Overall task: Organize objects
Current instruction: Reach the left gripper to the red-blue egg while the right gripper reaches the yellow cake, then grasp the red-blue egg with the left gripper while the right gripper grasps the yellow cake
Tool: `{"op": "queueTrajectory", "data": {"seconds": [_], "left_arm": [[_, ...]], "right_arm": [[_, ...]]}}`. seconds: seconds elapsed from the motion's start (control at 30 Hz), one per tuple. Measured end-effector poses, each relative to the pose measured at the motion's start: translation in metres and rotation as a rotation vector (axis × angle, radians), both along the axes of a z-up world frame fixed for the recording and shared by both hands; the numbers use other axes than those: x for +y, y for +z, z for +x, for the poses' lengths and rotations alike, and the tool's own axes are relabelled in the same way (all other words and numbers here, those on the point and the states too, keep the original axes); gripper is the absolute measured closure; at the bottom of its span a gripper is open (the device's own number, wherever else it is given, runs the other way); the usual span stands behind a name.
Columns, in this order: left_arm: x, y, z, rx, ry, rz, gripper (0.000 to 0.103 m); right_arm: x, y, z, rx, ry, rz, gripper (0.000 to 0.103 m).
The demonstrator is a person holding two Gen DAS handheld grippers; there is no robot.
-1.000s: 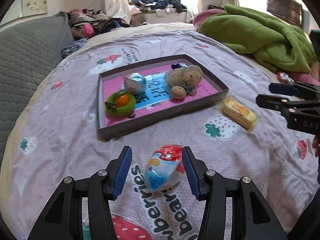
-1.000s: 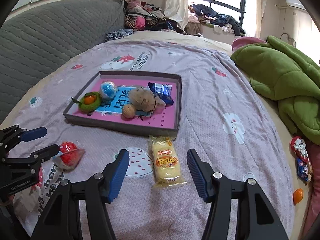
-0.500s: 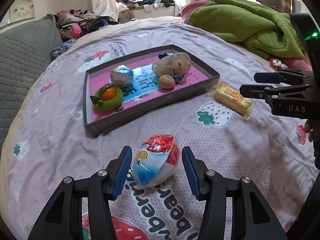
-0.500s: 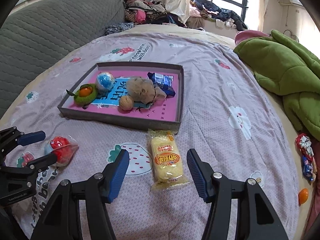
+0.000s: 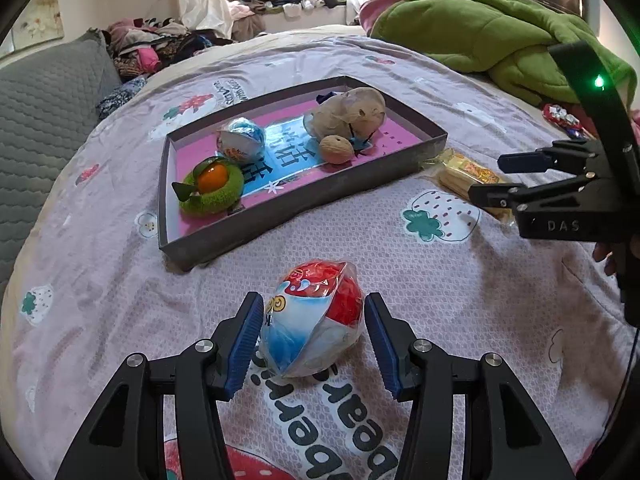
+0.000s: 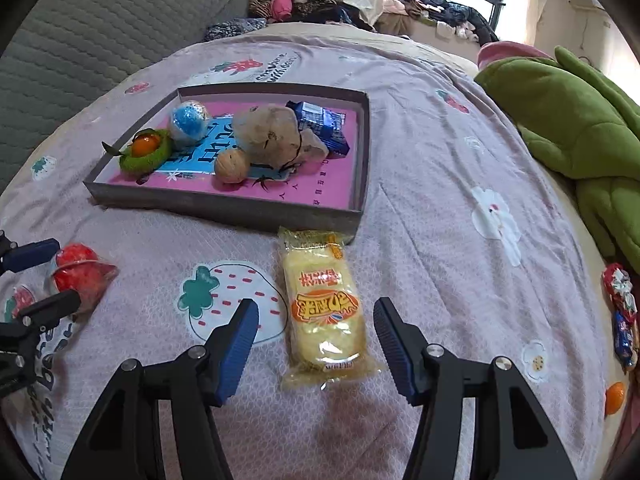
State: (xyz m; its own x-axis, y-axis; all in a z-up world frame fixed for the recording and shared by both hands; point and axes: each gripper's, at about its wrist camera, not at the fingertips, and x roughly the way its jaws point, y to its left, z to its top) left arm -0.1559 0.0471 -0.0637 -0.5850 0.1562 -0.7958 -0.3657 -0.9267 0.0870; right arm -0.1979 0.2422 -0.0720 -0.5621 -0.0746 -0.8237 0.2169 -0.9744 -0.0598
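Observation:
A red and blue wrapped ball (image 5: pixel 316 320) lies on the bedspread between the fingers of my left gripper (image 5: pixel 314 340). The jaws are open, with a small gap at the right pad. In the right wrist view a yellow snack packet (image 6: pixel 324 308) lies lengthwise between the fingers of my right gripper (image 6: pixel 318 340), which is open with room on both sides. A dark tray (image 5: pixel 280 216) with a pink floor sits beyond, holding a green ring toy (image 5: pixel 212 188), a blue wrapped ball (image 5: pixel 240 140), a walnut (image 5: pixel 336 150) and a beige plush (image 5: pixel 348 112). The right gripper (image 5: pixel 490 178) hovers over the packet (image 5: pixel 468 168).
A green blanket (image 6: pixel 580 120) is heaped at the right. The grey padded headboard (image 6: pixel 100 32) runs along the left. Candy wrappers (image 6: pixel 620 296) and a small orange (image 6: pixel 614 398) lie near the bed's right edge. A blue packet (image 6: pixel 324 124) rests in the tray (image 6: pixel 224 204).
The right gripper has come down, so the yellow packet now reaches further in between its fingers. The red ball sits closer between the left fingers. Both jaws kept their width.

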Motion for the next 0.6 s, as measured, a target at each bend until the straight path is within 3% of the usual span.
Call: {"op": "queueTrajectory", "data": {"seconds": [0.37,0.6], "left_arm": [[-0.007,-0.006,-0.014,-0.02,0.023,0.029,0.046],[-0.013,-0.008,-0.02,-0.038,0.032,0.078,0.045]], "right_arm": [[-0.001,-0.019,-0.012,-0.024,0.006,-0.007,0.045],[0.003,-0.018,-0.016,-0.027,-0.01,-0.044,0.06]]}}
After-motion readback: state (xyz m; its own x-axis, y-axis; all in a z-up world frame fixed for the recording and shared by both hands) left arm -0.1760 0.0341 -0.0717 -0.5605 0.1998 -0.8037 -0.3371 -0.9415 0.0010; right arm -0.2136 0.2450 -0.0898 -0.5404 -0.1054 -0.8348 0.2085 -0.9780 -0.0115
